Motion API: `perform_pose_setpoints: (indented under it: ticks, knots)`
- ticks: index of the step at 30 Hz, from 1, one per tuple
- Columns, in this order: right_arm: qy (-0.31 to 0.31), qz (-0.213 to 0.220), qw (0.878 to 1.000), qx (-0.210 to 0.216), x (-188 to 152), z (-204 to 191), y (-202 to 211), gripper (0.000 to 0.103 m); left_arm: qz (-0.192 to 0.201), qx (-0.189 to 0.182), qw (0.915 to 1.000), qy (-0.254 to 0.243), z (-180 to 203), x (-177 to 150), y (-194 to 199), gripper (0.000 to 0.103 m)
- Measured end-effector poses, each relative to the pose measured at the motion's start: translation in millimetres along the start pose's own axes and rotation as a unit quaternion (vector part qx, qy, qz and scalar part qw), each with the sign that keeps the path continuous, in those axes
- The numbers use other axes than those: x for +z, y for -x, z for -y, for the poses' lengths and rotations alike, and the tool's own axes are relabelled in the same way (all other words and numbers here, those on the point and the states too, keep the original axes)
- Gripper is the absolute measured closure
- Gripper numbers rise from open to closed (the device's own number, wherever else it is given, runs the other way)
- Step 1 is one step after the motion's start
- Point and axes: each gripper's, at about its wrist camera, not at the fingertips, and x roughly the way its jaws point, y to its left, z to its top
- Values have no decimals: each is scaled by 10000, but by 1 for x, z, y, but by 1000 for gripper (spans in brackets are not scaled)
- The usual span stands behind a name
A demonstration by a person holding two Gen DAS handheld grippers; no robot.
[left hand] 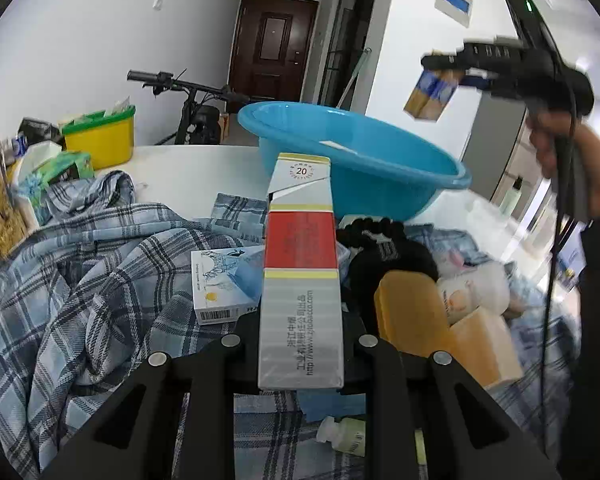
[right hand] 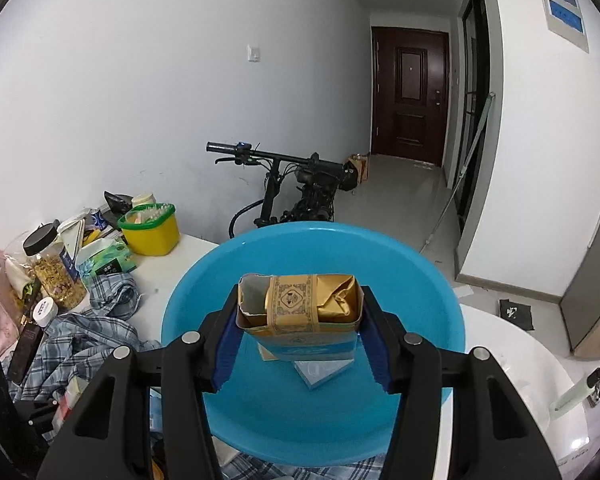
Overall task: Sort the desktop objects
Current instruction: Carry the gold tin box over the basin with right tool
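Cluttered white table (left hand: 188, 168): right gripper (right hand: 298, 316) pinches gold pack (right hand: 298, 312) over blue basin (right hand: 312, 412); left gripper (left hand: 300, 344) clamps red-and-silver pack (left hand: 300, 280). Risk: high release bounces gold pack out.

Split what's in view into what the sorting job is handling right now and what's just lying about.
In hand:
left gripper shut on red-and-silver carton
right gripper shut on gold pack
blue basin

Lying about:
plaid shirt
yellow tub
bicycle
jar
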Motion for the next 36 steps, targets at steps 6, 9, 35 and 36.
perform_pose_setpoints:
  ticks: [6,9,35,36]
  knots:
    - [112,-75,9995,274,1,-16,-9,50,49,112,9998,-181,4,20,19,79]
    - [154,-62,9992,360,0,-18,-8,50,157,192,9991,-358,11,43,31,79]
    - [-346,-69,9993,91,-8,34,0,49,405,310,9943,-934,79,198,-61,79]
    - [-355,-71,9993,71,-8,34,0,49,361,274,9951,-876,76,198,-69,79]
